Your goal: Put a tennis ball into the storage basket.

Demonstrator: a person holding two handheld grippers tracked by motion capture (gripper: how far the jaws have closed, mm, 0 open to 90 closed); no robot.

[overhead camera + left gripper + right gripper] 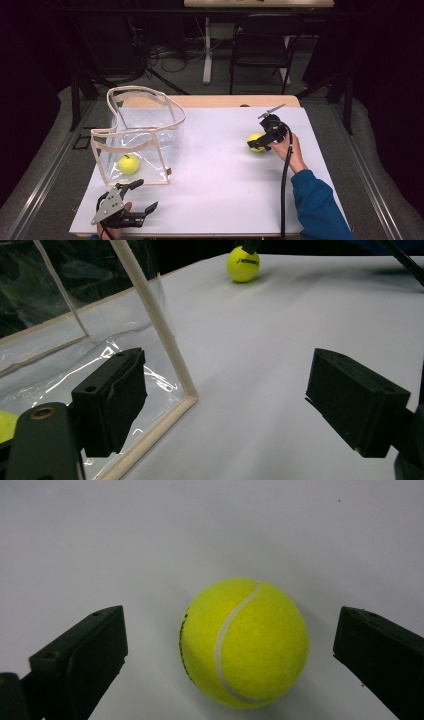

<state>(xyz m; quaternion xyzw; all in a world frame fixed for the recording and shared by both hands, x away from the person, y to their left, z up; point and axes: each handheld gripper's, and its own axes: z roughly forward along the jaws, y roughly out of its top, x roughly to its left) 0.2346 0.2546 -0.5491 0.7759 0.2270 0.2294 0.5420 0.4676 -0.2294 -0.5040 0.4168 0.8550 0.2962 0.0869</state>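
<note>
Two tennis balls: one [244,642] lies between the right gripper [230,655]'s spread jaws, probably untouched. Left gripper [245,410], jaws apart and empty, sits beside the clear bag [145,132].

The high view looks forward and down over the whole worktop [210,165]. The left claw view sits low, facing across it past the clear bag [75,340] to the far ball [243,264]. The right claw view looks down closely on that same ball [245,642].
</note>
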